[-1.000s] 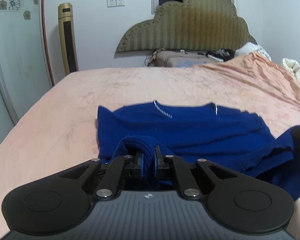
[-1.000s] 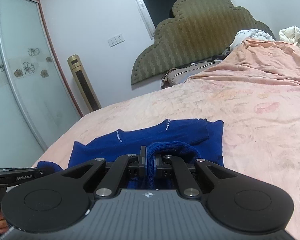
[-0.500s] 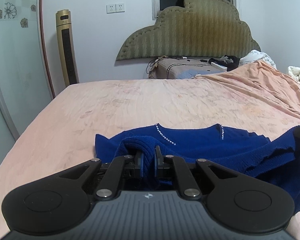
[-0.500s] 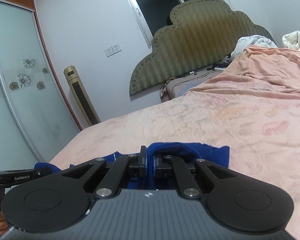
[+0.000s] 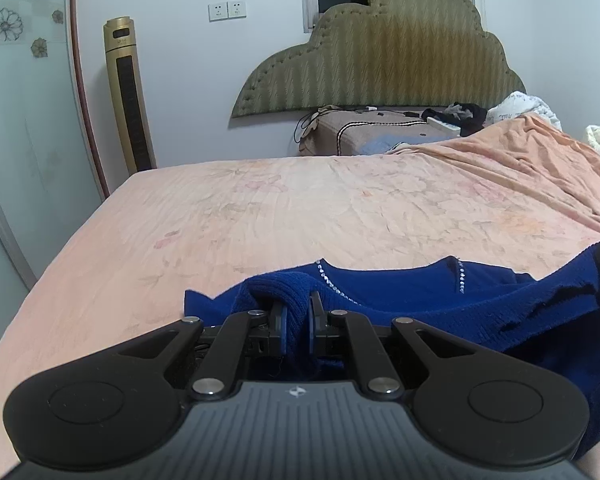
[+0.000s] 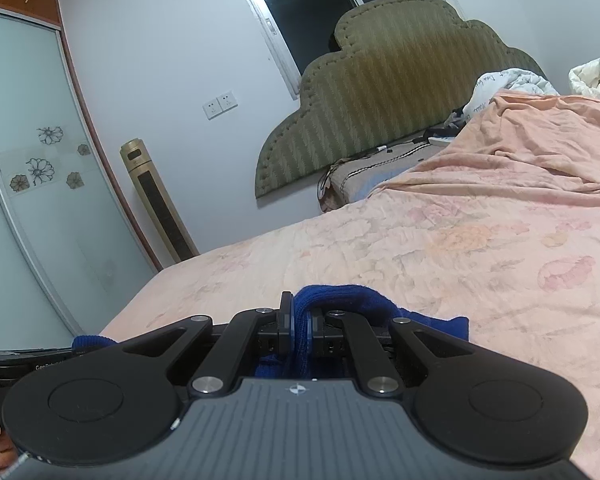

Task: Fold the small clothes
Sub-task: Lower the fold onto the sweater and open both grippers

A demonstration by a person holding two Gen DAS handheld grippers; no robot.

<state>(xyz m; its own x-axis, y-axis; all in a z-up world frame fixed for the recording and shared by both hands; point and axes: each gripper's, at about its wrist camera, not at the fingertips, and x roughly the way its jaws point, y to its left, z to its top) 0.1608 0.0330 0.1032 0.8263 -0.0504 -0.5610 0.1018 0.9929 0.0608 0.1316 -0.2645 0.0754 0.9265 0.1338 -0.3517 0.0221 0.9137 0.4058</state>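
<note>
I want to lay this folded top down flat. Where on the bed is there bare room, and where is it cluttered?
Bare sheet runs from the blue top to the bed's far edge and to its left edge by the wardrobe. Crowded: the far right, where the sheet bunches against white bedding, and the near edge, where both grippers, left and right, pinch the top.

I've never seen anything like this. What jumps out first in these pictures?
A bright blue sweater lies at the near edge of a pink bed, pinched by two black grippers: the left gripper and right gripper each clamp a bunch of its knit. Behind, an olive scalloped headboard leans on the wall, with a gold tower fan at left.
</note>
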